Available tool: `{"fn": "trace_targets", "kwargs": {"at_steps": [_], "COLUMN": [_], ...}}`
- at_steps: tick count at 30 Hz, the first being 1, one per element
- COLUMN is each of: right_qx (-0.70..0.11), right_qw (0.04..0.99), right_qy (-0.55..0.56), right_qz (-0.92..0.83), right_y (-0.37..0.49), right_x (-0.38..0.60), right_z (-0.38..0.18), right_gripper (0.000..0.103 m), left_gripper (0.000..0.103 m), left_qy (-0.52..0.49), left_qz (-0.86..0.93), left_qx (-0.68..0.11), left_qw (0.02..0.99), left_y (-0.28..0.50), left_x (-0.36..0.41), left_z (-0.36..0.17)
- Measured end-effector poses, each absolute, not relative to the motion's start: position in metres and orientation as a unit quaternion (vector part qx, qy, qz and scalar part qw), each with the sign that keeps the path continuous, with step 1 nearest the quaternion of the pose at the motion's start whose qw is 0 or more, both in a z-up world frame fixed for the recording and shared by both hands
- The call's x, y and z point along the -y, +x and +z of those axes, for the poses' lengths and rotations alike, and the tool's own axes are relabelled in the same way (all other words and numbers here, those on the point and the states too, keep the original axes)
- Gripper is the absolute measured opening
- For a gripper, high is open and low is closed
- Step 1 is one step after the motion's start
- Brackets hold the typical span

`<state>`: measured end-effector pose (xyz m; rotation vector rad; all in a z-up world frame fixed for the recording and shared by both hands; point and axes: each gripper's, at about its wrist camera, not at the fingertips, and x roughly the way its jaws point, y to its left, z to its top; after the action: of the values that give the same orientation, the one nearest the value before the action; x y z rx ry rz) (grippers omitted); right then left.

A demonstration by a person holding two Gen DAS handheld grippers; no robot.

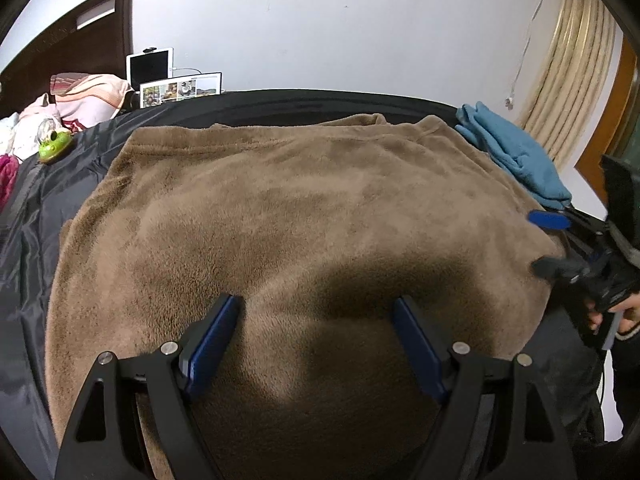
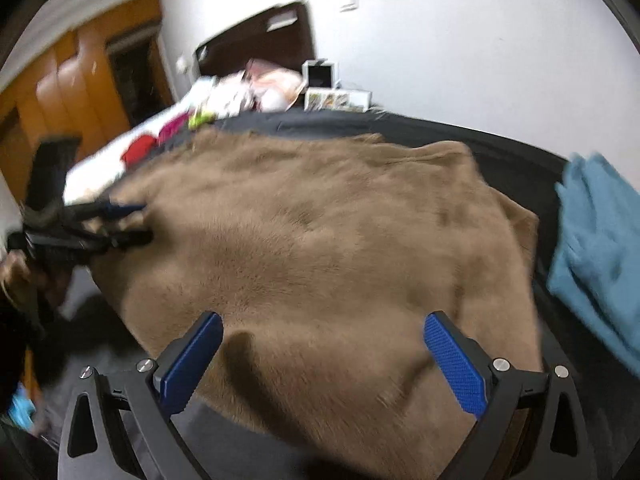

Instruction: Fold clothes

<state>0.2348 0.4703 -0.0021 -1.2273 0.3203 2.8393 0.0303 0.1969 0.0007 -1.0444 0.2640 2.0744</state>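
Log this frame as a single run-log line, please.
stage: pre-grasp | brown fleece garment spread on dark bed cover | left gripper open above near edge | right gripper open | blue garment beside

The fleece garment (image 1: 280, 216) lies spread flat on the dark cover (image 1: 36, 216) of the bed. The folded towel (image 1: 516, 152) lies on the same cover just beside the garment's far right edge. The 2 fingers of the left gripper (image 1: 316, 312) stand apart over the garment's near part. The right gripper (image 2: 322, 334) is above the garment's near right edge, fingers likewise apart. The pillow (image 1: 90, 96) lies at far left, before the headboard (image 1: 80, 44); the tablet (image 1: 150, 66) stands right of the pillow.
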Motion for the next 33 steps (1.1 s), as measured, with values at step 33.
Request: {"fn": "trace_targets", "kwargs": {"at_steps": [33], "right_qx": [-0.393], "right_qw": [0.068], "right_qy": [-0.339], "right_qz": [0.852], "right_y": [0.293], "right_x": [-0.528], "right_z": [-0.018], "right_gripper": [0.102], "left_gripper": [0.083], "left_qy": [-0.404], "left_qz": [0.804], "left_qx": [-0.065], "left_qw": [0.431], "left_y": [0.045], "left_x": [-0.226], "left_z": [0.008]}}
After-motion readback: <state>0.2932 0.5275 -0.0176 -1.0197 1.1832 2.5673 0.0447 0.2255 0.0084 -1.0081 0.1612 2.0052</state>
